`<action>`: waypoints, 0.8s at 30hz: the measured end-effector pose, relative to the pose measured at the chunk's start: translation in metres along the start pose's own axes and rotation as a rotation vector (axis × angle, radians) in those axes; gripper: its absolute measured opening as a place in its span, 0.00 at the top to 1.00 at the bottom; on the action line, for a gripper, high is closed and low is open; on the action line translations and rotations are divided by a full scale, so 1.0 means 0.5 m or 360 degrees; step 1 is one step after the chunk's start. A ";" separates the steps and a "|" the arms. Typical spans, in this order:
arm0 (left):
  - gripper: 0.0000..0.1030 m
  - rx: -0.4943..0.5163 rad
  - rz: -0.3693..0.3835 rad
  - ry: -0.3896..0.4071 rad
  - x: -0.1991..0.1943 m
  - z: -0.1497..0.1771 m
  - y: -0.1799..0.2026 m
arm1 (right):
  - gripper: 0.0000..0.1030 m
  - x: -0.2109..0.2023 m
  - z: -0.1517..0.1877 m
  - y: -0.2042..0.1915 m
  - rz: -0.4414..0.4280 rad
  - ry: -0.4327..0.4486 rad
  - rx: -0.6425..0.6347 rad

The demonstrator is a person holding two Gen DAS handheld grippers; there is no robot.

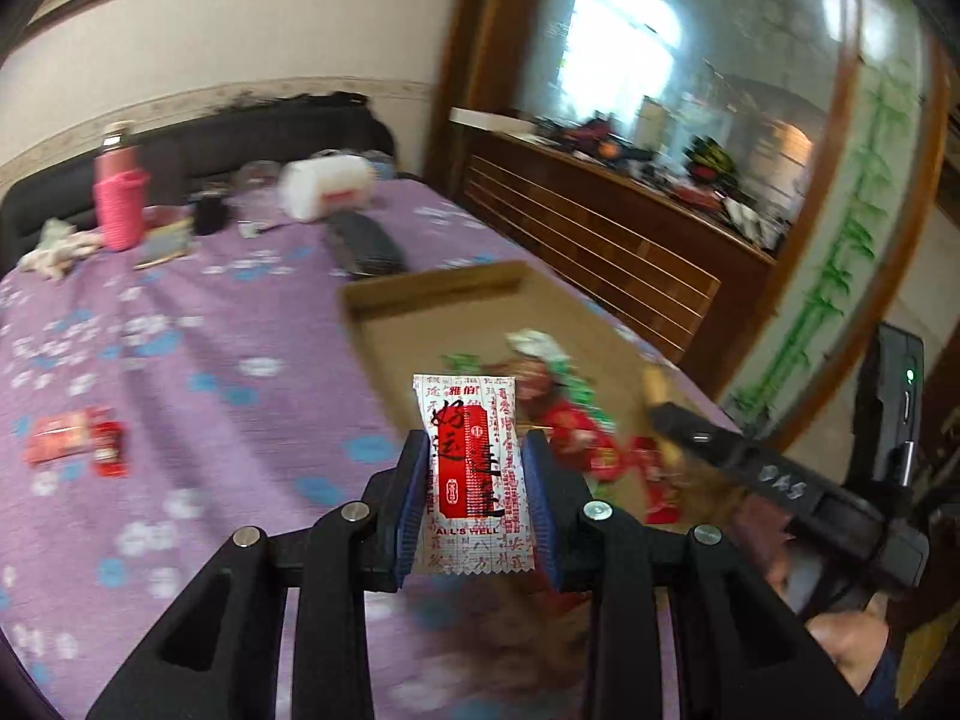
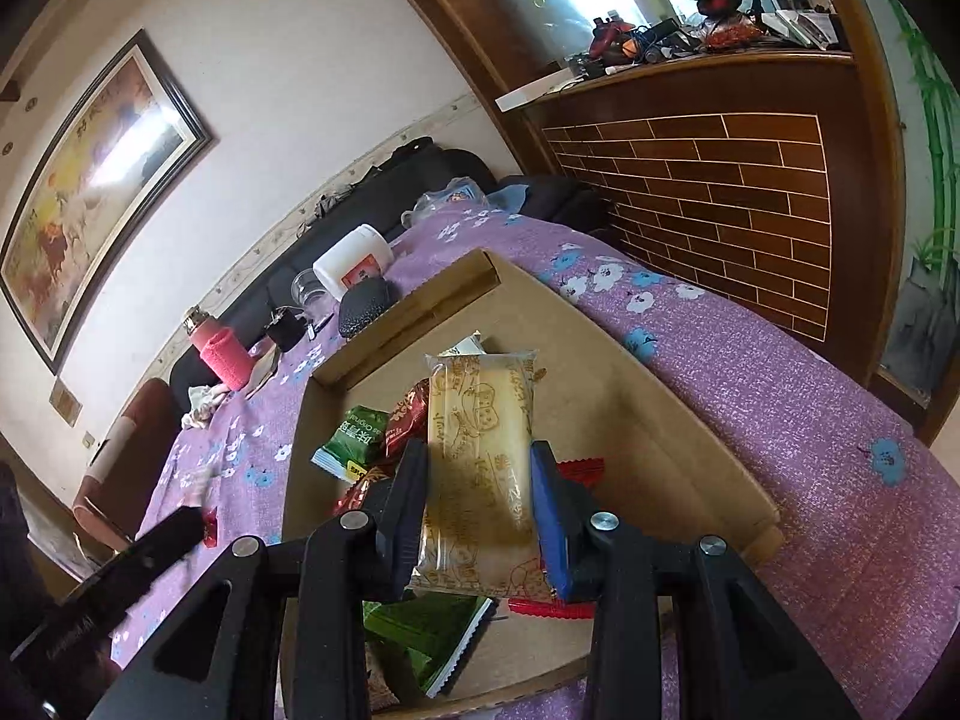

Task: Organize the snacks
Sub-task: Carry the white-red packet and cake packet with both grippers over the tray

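Observation:
My left gripper (image 1: 474,450) is shut on a white and red snack packet (image 1: 471,468), held upright above the purple floral tablecloth (image 1: 198,360) beside the shallow cardboard box (image 1: 432,288). Red and green snacks (image 1: 570,414) lie in that box. My right gripper (image 2: 480,456) is shut on a clear-wrapped yellow cake bar (image 2: 480,456), held over the cardboard box (image 2: 630,420), where a green packet (image 2: 354,441) and red packets (image 2: 408,414) lie. The right gripper's body (image 1: 780,480) shows at the right of the left wrist view.
Two red packets (image 1: 78,441) lie on the cloth at left. At the table's far end stand a pink bottle (image 1: 120,192), a white tub (image 1: 327,186) and a dark pouch (image 1: 366,246). A wooden counter (image 2: 720,180) runs past the table's far side.

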State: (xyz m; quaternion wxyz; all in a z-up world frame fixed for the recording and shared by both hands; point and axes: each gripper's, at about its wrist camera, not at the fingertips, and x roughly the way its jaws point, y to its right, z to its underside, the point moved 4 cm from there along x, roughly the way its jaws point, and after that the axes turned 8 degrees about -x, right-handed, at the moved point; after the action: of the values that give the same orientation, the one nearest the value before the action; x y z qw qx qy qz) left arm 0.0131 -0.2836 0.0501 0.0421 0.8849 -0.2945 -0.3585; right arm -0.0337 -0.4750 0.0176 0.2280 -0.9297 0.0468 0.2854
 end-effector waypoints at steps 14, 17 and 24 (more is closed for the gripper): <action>0.72 0.0098 0.0046 -0.0082 0.098 0.049 0.068 | 0.65 0.016 0.003 -0.004 0.0130 -0.0015 -0.0071; 0.72 0.0107 0.0030 -0.0087 0.102 0.056 0.060 | 0.65 0.018 0.003 -0.004 0.0139 -0.0021 -0.0078; 0.71 0.0173 -0.0010 -0.0049 0.100 0.063 0.065 | 0.64 0.024 0.004 -0.004 0.0163 -0.0038 -0.0101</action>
State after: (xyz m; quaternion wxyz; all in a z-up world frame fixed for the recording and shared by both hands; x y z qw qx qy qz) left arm 0.0048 -0.3339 0.0053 -0.0118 0.8812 -0.3114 -0.3556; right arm -0.0244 -0.4719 0.0103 0.1840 -0.9294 0.0824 0.3092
